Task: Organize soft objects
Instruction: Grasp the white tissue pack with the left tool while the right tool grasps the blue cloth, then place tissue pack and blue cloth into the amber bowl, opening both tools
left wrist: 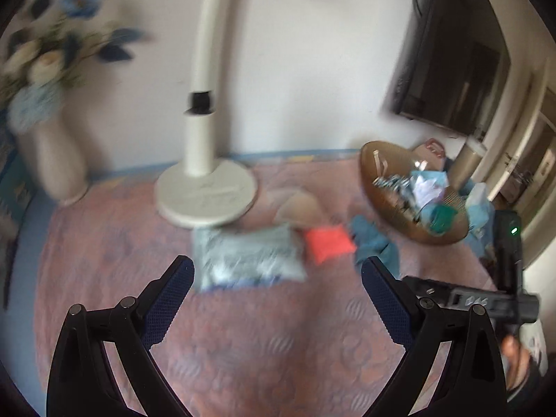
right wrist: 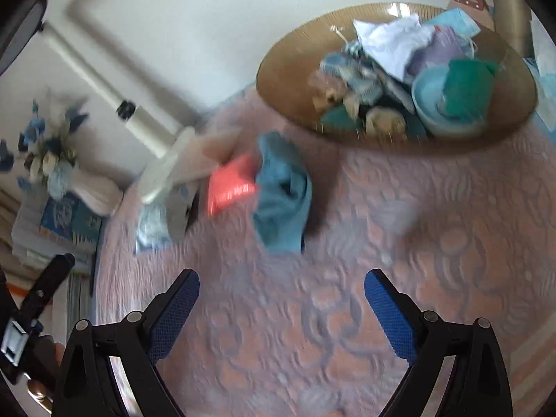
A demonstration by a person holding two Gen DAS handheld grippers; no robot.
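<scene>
A pale patterned soft pouch (left wrist: 248,260) lies on the pink quilted cloth (left wrist: 243,347), just ahead of my open, empty left gripper (left wrist: 277,271). Beside it lie a coral-red soft pad (left wrist: 328,243) and a crumpled teal cloth (left wrist: 373,243). In the right wrist view the teal cloth (right wrist: 283,193) and the coral pad (right wrist: 229,184) lie ahead and left of my open, empty right gripper (right wrist: 281,285). A brown oval basket (right wrist: 288,69) at the back holds several soft items. The views are blurred.
A white lamp stand (left wrist: 205,194) rests on the cloth behind the pouch. A cream vase of blue flowers (left wrist: 55,160) stands at far left. A dark screen (left wrist: 451,69) hangs on the wall. Stacked books (right wrist: 62,222) sit beside the vase.
</scene>
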